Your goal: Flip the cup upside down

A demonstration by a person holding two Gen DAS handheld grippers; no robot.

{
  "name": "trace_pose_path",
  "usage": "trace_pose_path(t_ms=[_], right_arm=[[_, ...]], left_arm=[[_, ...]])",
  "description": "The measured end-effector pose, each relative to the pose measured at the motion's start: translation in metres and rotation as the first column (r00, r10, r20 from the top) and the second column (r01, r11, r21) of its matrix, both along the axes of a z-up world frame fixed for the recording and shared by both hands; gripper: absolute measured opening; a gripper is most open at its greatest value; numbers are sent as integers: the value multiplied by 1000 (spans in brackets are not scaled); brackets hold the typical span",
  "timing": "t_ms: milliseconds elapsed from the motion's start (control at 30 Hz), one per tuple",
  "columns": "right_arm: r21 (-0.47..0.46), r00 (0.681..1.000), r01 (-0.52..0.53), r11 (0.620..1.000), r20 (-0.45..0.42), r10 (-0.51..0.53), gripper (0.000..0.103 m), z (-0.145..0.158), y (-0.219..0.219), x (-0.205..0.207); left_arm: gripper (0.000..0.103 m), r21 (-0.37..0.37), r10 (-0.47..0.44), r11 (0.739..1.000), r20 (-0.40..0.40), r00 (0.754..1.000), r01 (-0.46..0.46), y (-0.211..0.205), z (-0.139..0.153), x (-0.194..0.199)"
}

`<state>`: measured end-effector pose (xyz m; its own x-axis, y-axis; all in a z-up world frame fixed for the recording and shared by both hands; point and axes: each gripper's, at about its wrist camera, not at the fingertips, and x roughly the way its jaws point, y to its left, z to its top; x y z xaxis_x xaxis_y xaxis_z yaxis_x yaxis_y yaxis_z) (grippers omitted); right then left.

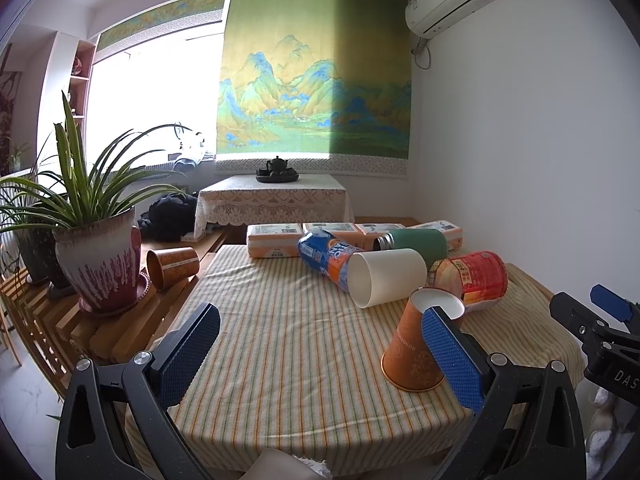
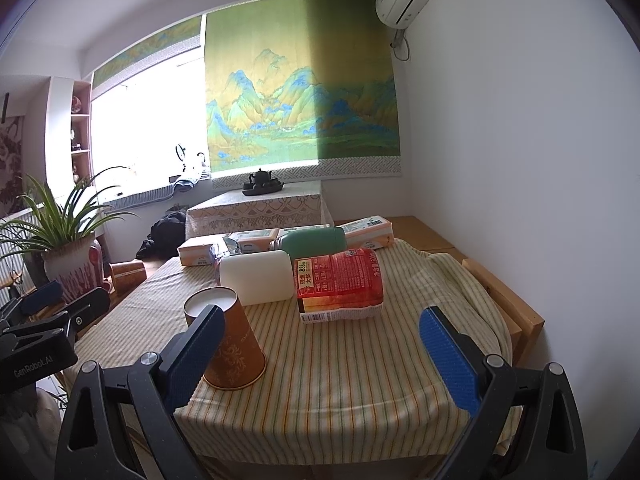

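Note:
An orange paper cup (image 1: pixel 416 344) stands upside down on the striped tablecloth (image 1: pixel 288 336), wide rim down, white base up. It also shows in the right wrist view (image 2: pixel 232 344). My left gripper (image 1: pixel 320 356) is open and empty; its right finger (image 1: pixel 452 356) overlaps the cup's right side in view. My right gripper (image 2: pixel 324 360) is open and empty; its left finger (image 2: pixel 196 356) overlaps the cup's left side. The right gripper shows at the right edge of the left wrist view (image 1: pixel 600 320).
A white cup (image 1: pixel 384 276) lies on its side behind, with a blue-orange can (image 1: pixel 324 254), a green bottle (image 1: pixel 416 240), a red snack pack (image 1: pixel 472 276) and tissue packs (image 1: pixel 274 240). Another orange cup (image 1: pixel 172 266) lies by a potted plant (image 1: pixel 100 268) on the left bench.

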<state>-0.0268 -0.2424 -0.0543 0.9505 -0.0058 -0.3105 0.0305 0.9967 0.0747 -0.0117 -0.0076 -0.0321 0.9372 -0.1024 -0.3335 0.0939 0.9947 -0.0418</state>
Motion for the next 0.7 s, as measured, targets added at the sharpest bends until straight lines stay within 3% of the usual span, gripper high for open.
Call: trace_pose_path(t_ms=[700], right_arm=[[16, 1000, -7, 1000, -12, 7, 96, 0, 0, 2]], left_arm=[[102, 1, -1, 1000, -2, 1000, 1, 0, 0, 1]])
